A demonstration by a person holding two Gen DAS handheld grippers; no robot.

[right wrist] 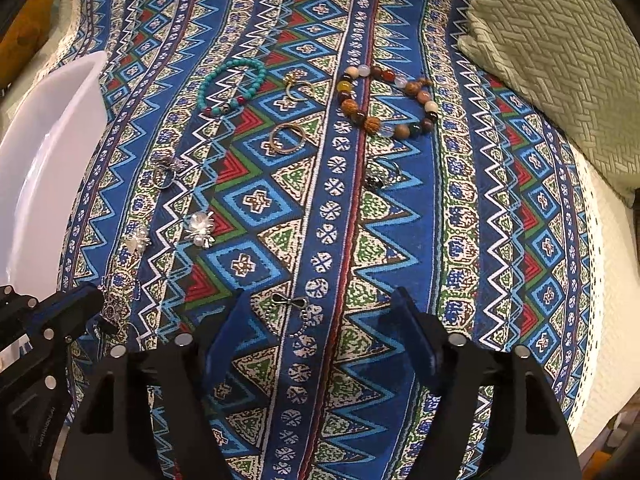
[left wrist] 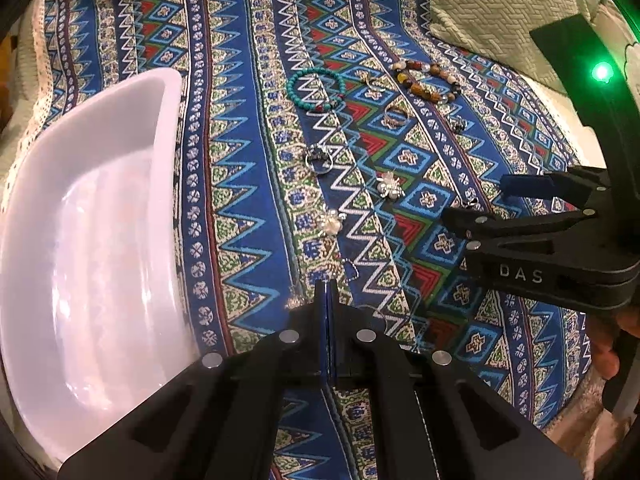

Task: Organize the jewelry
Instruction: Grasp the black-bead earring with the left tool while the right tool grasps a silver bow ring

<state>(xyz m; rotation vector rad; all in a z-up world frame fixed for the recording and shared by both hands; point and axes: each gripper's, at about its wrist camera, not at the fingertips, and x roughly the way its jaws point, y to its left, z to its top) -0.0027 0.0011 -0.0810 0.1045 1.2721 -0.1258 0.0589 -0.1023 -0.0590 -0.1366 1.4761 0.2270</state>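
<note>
Jewelry lies scattered on a blue patterned cloth (right wrist: 360, 240). A turquoise bead bracelet (right wrist: 232, 86) (left wrist: 316, 90), a multicoloured bead bracelet (right wrist: 384, 100) (left wrist: 426, 82), several rings (right wrist: 286, 138) and two silver flower pieces (right wrist: 199, 229) (left wrist: 390, 186) lie further out. My left gripper (left wrist: 326, 292) is shut beside a thin silver chain (left wrist: 352, 270); whether it pinches it I cannot tell. My right gripper (right wrist: 320, 312) is open above the cloth, with a small bow pendant on a bead chain (right wrist: 290, 304) between its fingers. A white tray (left wrist: 80, 240) stands at the left.
A pale woven cushion (right wrist: 560, 60) lies at the back right. The cloth's lace edge (right wrist: 600, 280) runs down the right side. The right gripper (left wrist: 520, 216) shows in the left wrist view at the right; the left gripper (right wrist: 80, 304) shows at the lower left of the right wrist view.
</note>
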